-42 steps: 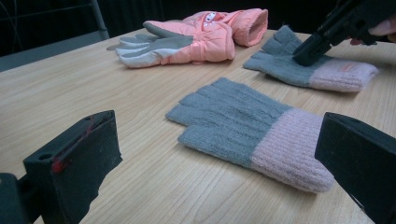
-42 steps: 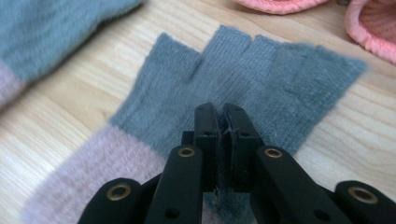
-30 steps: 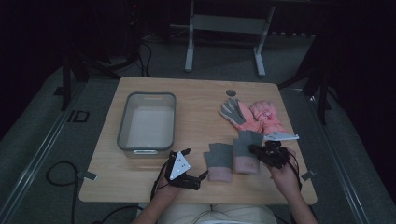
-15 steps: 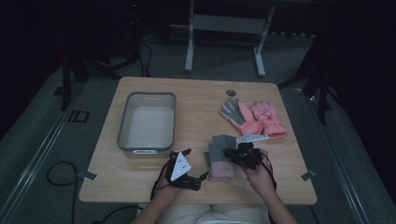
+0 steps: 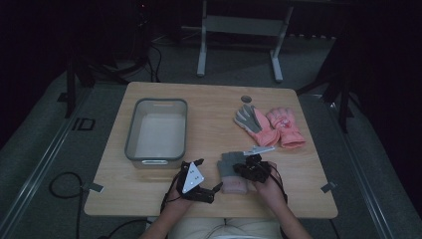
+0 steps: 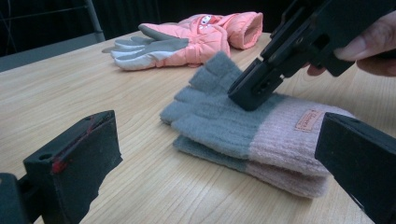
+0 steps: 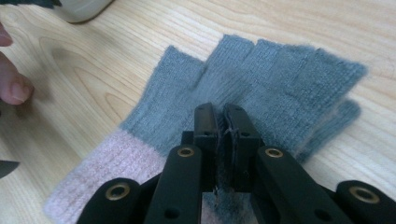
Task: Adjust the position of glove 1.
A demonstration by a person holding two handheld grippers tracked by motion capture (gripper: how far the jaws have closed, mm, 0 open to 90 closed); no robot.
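Two grey knit fingerless gloves with pink cuffs [image 5: 230,174] lie stacked near the table's front edge. The top glove [image 7: 261,79] covers the lower glove [image 7: 343,114], whose fingertips peek out at one side. My right gripper [image 5: 240,168] rests on the top glove's grey palm, shut and pinching a fold of its knit [image 7: 220,116]. In the left gripper view its black tip [image 6: 250,95] presses on the glove pair [image 6: 224,126]. My left gripper [image 5: 209,174] stands open just left of the stack, its jaws [image 6: 219,158] wide apart and pointed at the gloves, touching nothing.
A pair of pink winter gloves [image 5: 271,124] with grey palms lies at the right back [image 6: 187,39]. A grey plastic bin [image 5: 130,134] stands left of centre. A small round hole [image 5: 246,98] sits in the tabletop near the back.
My right gripper moved left and down with one grey knit glove, which now lies on top of the other instead of beside it. The left gripper stayed put.
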